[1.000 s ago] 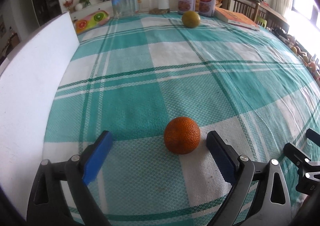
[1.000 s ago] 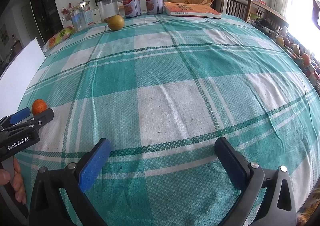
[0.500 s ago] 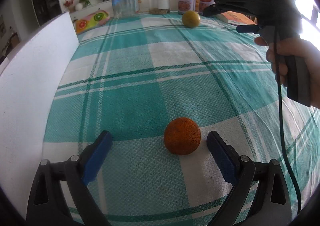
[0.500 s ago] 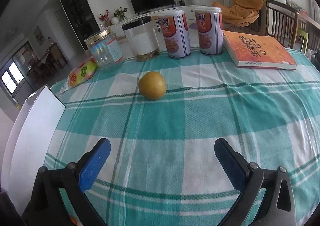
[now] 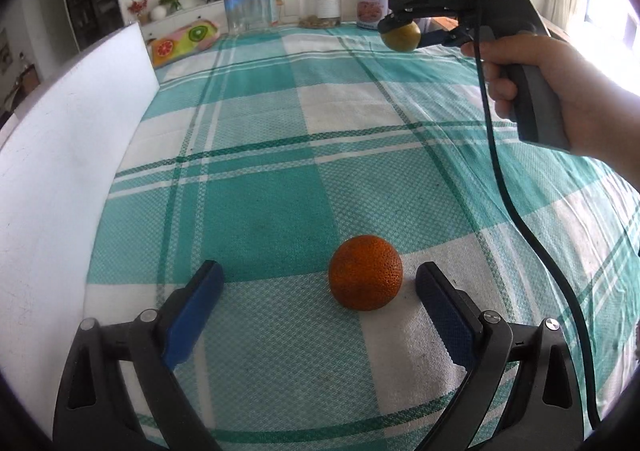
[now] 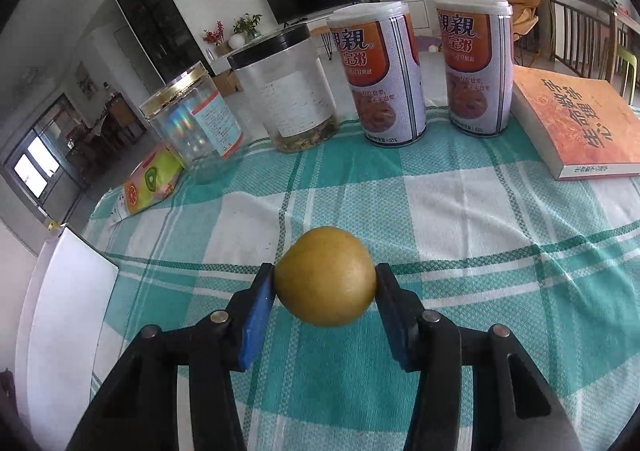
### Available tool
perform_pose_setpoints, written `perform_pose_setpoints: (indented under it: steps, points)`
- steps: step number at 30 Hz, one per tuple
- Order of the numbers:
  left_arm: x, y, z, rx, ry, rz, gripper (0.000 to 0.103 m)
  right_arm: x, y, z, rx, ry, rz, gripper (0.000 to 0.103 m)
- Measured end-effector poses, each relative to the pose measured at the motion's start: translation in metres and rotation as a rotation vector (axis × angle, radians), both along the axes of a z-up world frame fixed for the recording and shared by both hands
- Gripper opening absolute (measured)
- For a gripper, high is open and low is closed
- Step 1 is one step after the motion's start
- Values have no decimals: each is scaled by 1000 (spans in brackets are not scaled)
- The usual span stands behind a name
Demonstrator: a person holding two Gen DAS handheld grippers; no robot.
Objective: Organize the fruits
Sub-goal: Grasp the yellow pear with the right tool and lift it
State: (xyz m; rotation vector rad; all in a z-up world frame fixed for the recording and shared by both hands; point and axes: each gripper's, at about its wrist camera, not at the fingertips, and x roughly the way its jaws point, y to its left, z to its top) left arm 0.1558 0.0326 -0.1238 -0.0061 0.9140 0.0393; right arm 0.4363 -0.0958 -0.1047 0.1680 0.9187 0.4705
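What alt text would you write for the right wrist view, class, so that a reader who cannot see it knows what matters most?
The right claw is shut on a yellow-green fruit, gripped on both sides by its blue pads above a teal checked tablecloth. Behind stand two printed cans, two clear jars, a fruit-patterned packet and an orange book.

The right gripper (image 5: pixel 404 25) carries the white letters "DAS" on its black housing, seen from the left wrist view. Two tall cans stand side by side: the left can (image 6: pixel 376 75) and the right can (image 6: pixel 476 67) both show large Chinese characters "親親", with what looks like "55%" in small print near the base. The orange book (image 6: pixel 576 123) bears big Chinese characters, too skewed to read surely
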Motion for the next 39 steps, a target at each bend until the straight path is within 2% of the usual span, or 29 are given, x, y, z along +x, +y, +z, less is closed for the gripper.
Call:
perform_pose_setpoints:
  steps: [3,6,8,9,11,13,15,18,20,22,24,26,27,30,32,34,37,39]
  points:
    - [0,0,0,0,0,0,98,-45,-30,12,0,14,33,50]
    - [0,0,0,1,0,0,98,-97,-61,21,-85,52,70,50]
    - [0,0,0,3,0,1,98,-133,-75,27,-236,78,103,50]
    - [0,0,0,3,0,1,98,-148,-77,30,-344,78,129,50]
    - [0,0,0,4,0,1,98,-182,-77,33,-628,50,205,50]
    - [0,0,0,4,0,1,98,-205,-76,28,-820,65,255,50]
    - [0,0,0,3,0,1,98,-219,-74,17,-916,112,303,50]
    - [0,0,0,3,1,1,98,-230,-51,-11,-1020,116,373,50]
    - [0,0,0,3,1,2,98,-233,-35,-21,-1072,49,369,53]
    - [0,0,0,3,1,2,98,-231,-24,-16,-1027,24,361,54]
    - [0,0,0,3,1,2,98,-226,-23,-5,-931,40,341,58]
    - [0,0,0,3,1,2,98,-224,-28,9,-847,23,309,81]
    - [0,0,0,2,1,2,98,-224,-36,20,-795,0,280,84]
    - [0,0,0,-5,1,0,98,-223,-82,48,-552,-15,122,91]
    - [-2,3,1,-39,-4,-13,98,-221,-127,51,-344,38,-26,92]
    - [-6,10,3,-112,-2,-58,98,-223,-155,40,-215,113,-110,92]
    - [-19,14,9,-193,6,-115,96,-236,-151,23,-203,130,-104,92]
    - [-26,10,13,-177,-8,-147,96,-235,-141,13,-186,124,-86,92]
